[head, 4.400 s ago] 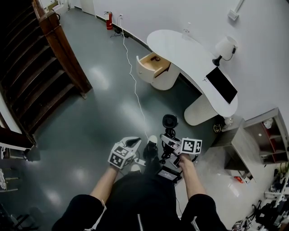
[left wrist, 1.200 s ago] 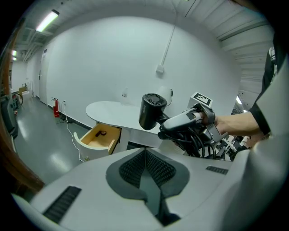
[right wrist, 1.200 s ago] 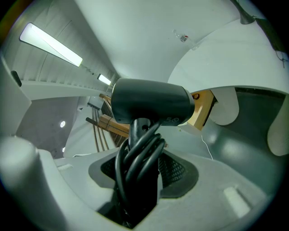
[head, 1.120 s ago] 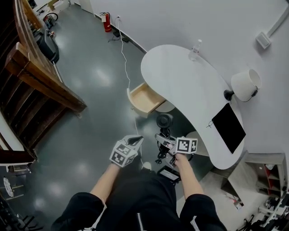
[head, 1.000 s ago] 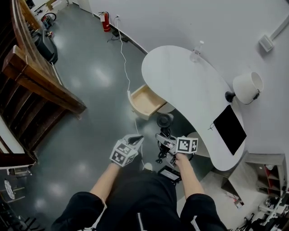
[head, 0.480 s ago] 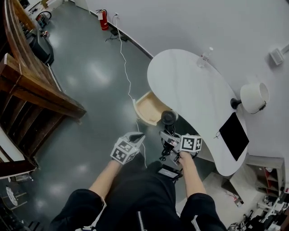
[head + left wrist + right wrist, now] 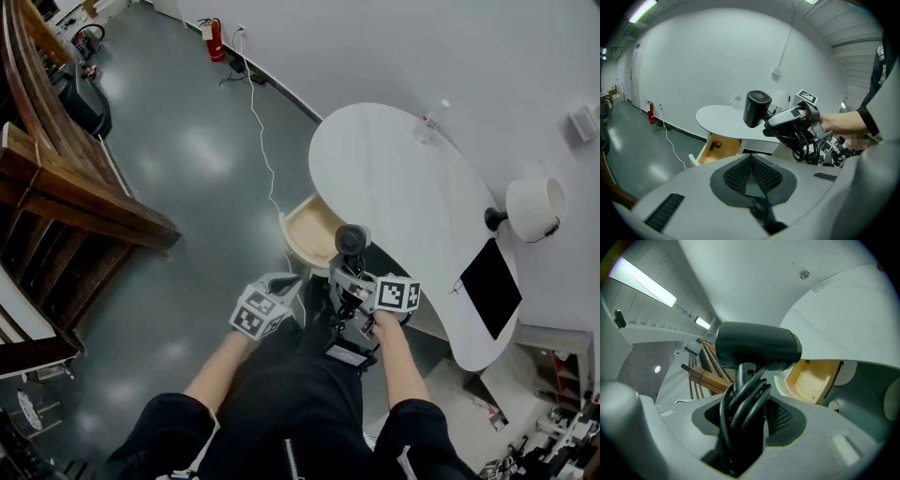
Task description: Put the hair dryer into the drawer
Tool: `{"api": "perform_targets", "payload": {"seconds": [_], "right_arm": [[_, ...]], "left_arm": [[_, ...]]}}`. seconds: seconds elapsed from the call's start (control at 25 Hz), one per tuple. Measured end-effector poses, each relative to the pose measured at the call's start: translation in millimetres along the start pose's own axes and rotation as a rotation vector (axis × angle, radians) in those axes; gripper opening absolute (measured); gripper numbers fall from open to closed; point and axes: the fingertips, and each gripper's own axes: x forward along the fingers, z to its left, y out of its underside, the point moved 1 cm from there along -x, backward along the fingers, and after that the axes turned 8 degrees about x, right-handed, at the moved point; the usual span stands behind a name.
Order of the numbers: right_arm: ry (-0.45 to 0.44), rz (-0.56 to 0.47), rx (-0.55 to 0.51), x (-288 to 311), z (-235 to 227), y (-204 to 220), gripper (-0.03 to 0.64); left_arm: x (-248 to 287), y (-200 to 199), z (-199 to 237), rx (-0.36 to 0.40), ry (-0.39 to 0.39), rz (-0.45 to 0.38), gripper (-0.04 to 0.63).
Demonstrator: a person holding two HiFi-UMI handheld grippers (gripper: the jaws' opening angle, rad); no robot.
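Right gripper view: black cord-wrapped hair dryer (image 7: 757, 348)

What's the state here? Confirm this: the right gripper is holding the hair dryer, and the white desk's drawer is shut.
Not quite. The drawer is pulled open, not shut; the head view shows its wooden inside beside the white desk. The right gripper does hold the hair dryer.
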Motion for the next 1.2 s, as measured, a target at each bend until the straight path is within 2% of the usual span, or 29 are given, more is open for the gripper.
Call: {"api": "perform_targets", "payload": {"seconds": [0.4, 0.8, 1.2], "right_arm": [[-0.056, 0.03, 0.02, 37.3, -8.3, -34.7, 0.201], [-0.01, 0.09, -0.023, 58.9, -19.8, -60.2, 0.201], [0.03, 0.129, -0.115, 76.1, -26.1, -78.0, 0.201]], "left_arm": [[12.8, -9.8, 38.9, -0.032, -0.055, 0.02, 0.014], [39.6, -17.6, 61.9, -0.085, -0.053, 0.016, 0.014], [53.1, -15.3, 77.6, -0.124, -0.058, 0.024, 0.014]]}}
